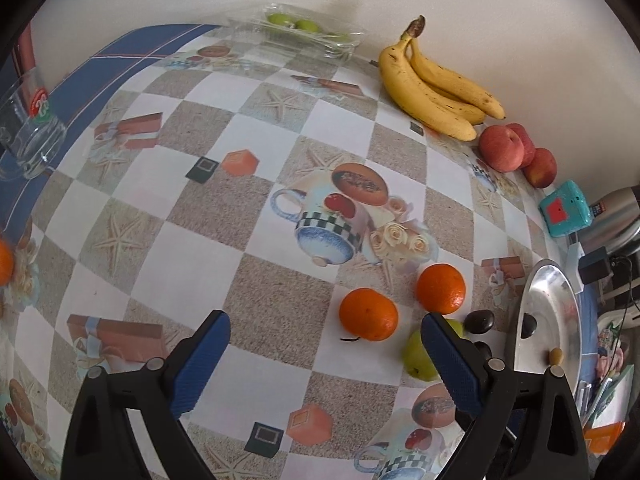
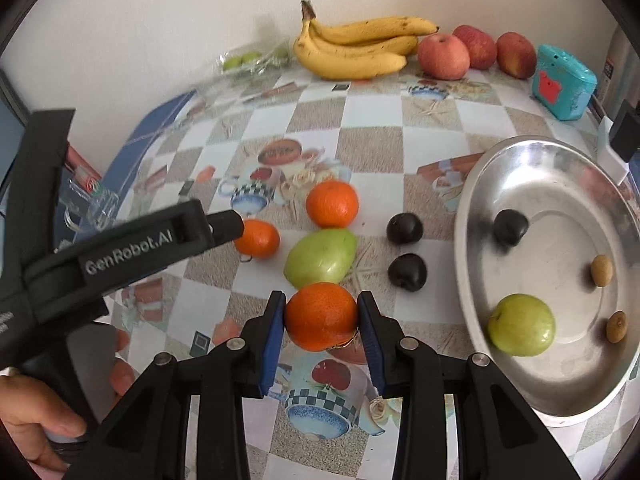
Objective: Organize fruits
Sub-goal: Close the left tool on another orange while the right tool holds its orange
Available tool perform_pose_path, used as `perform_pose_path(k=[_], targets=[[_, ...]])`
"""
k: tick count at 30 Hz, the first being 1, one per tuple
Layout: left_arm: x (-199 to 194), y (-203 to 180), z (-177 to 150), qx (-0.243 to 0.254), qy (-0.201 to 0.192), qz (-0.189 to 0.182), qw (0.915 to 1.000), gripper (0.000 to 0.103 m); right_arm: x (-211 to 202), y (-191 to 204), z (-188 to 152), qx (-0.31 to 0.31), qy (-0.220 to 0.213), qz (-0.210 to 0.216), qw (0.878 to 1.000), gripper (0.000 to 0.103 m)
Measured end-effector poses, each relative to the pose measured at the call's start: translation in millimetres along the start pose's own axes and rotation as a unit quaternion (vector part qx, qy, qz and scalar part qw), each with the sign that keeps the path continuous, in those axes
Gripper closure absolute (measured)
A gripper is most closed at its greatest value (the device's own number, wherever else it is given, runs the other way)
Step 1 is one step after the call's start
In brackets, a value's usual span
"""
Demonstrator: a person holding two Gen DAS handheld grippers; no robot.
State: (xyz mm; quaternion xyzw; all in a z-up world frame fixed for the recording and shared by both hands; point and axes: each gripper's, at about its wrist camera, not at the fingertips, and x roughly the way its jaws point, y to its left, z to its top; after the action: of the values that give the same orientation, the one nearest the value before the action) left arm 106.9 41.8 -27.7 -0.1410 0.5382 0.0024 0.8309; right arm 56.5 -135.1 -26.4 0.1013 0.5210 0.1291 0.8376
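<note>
Orange tangerine (image 2: pixel 321 317), round, axis indiscernible

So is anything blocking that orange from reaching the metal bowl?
Nothing visible does. The right gripper holds the orange; the bowl lies to its right, with bare tablecloth between. The two plums sit farther back.

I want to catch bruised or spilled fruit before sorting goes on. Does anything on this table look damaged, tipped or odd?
Nothing looks spilled or tipped. The bananas by the wall carry dark freckles, which looks like ordinary ripening. The right gripper is shut on an orange, which looks whole. The metal plate sits flat.
</note>
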Motion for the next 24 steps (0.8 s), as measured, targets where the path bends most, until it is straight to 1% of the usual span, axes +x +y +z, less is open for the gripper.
perform_pose_path(k=[2,9,15,18,22,24], targets=[[1.8,-2.5,0.4,0.001,0.0,-0.001,1.0,0.009,-2.1,-3.4,1.1,0.004,-0.002,-0.002,1.0,0.065],[13.3,-11.6,1.2,0.013,0.005,-0.005,0.9999,0.012,-9.2,-15.5,3.1,0.024,-0.01,-0.001,1.0,0.065],[18.9,-18.6,2.4,0.025,-0.001,-0.008,0.9997,0.016,-16.1,-18.8,5.4,0.03,-0.019,0.006,0.999,0.065],[22.0,-22.1,2.8,0.03,-0.002,-0.008,0.9995,0.02,-17.5,-19.2,6.0,0.031,-0.02,0.009,0.999,0.065],[27.0,-24.3,2.2,0.033,0.003,-0.005,0.9994,0.031,-19.2,-21.1,6.5,0.037,-0.022,0.013,0.999,0.065],[29.0,-24.6,1.5,0.033,0.006,-0.004,0.9994,0.035,-20.4,-22.1,6.7,0.039,-0.024,0.014,0.999,0.065]])
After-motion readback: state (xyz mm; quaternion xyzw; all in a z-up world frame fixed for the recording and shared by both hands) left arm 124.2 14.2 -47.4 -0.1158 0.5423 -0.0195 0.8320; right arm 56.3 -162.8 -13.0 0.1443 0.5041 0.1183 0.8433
